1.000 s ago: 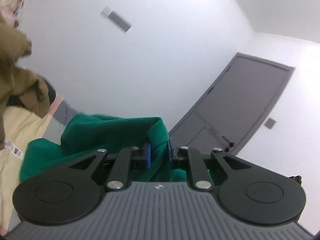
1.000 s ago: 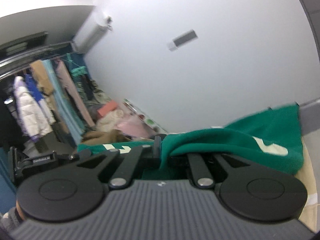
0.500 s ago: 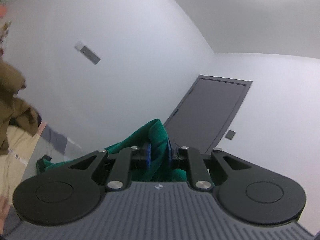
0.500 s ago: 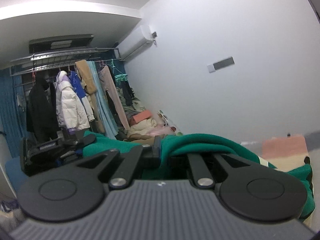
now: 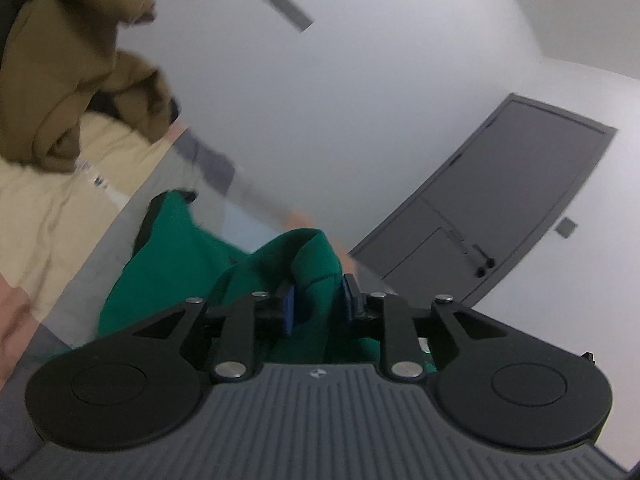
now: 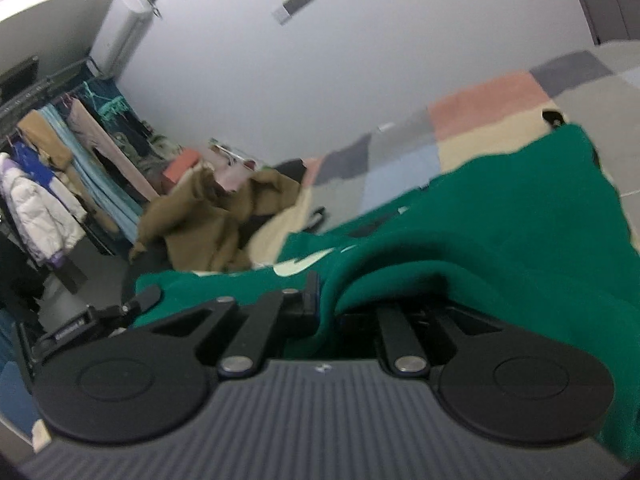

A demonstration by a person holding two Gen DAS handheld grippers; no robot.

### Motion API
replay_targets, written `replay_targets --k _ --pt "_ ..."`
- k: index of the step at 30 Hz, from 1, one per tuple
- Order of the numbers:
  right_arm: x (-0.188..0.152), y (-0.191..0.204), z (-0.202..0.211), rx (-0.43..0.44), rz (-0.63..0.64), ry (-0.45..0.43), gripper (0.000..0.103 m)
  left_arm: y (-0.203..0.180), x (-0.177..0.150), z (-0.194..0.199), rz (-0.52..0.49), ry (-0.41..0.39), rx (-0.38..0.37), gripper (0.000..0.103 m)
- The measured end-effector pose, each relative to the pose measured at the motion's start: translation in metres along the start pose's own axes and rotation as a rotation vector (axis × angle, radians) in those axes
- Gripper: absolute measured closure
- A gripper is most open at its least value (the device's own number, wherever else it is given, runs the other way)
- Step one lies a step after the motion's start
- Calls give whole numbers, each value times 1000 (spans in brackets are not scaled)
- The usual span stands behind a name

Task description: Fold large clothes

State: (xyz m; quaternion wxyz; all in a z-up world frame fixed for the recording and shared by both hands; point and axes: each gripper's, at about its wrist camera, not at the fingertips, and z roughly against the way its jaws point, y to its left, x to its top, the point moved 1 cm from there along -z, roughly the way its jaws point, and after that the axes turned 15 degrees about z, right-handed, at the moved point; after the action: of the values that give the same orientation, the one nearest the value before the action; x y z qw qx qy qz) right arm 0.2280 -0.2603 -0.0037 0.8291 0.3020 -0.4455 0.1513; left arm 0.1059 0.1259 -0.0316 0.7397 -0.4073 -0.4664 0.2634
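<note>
1. Your left gripper [image 5: 318,304] has a bunched fold of the green garment [image 5: 192,264] between its blue pads [image 5: 289,307]. Its jaws are opening, and a slim gap shows between the cloth and the right-hand pad, so the fold sits between them without being squeezed.
2. Your right gripper [image 6: 326,306] is pressed together on another fold of the same green garment [image 6: 500,208]. The cloth drapes over its right finger and hides that pad, while the left pad [image 6: 312,294] lies against the fabric.
3. The garment lies low across the patchwork blanket [image 6: 492,100], stretched between your two grippers, with its far edge resting on the blanket.
4. Only your right camera shows pale markings [image 6: 304,262] on the green cloth, just ahead of the fingers.
5. Only your right camera shows the other gripper's black body [image 6: 92,320], low at the left edge, beside the green cloth.
6. Only your right camera shows the clothes rack [image 6: 60,176] of hanging coats at far left and the air conditioner [image 6: 128,28] high on the wall.
7. Only your left camera shows the grey door [image 5: 512,204] at right, with a small plate [image 5: 566,227] on the wall beside it.
8. Both cameras show the brown coat [image 5: 68,72] heaped on the blanket beyond the green garment; in your right view it [image 6: 216,220] sits left of centre.
9. Both cameras catch the grey wall plate [image 5: 284,7] high on the white wall [image 6: 300,0].
10. Both pictures are blurred, so fine edges of the cloth are hard to judge.
</note>
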Motion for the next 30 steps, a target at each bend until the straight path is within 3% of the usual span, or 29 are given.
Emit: replay_targets --k 5,10,15,17,19,22,24,28,30 --pt "-21 -25 -45 -36 31 87 95 50 12 -70 52 51 78 74" --pt "-30 -43 -77 -50 30 142 95 80 18 -101 87 87 107 73" --pt "-35 -45 -89 -49 36 153 95 79 19 -94 100 88 104 70" --pt "-36 -41 -82 -57 50 141 95 73 18 -90 87 83 108 64" --pt "-35 -34 -78 -71 58 131 92 66 17 -80 75 82 105 50" --pt "-34 -19 -62 -75 96 117 71 58 18 -64 77 76 93 35" --pt "-35 -8 -47 -64 110 99 44 52 18 -50 70 60 90 32" --pt "-40 13 -6 -87 148 61 35 36 14 -14 27 4 104 23" --pt "-44 23 14 -144 189 48 28 29 11 3 6 -14 101 21"
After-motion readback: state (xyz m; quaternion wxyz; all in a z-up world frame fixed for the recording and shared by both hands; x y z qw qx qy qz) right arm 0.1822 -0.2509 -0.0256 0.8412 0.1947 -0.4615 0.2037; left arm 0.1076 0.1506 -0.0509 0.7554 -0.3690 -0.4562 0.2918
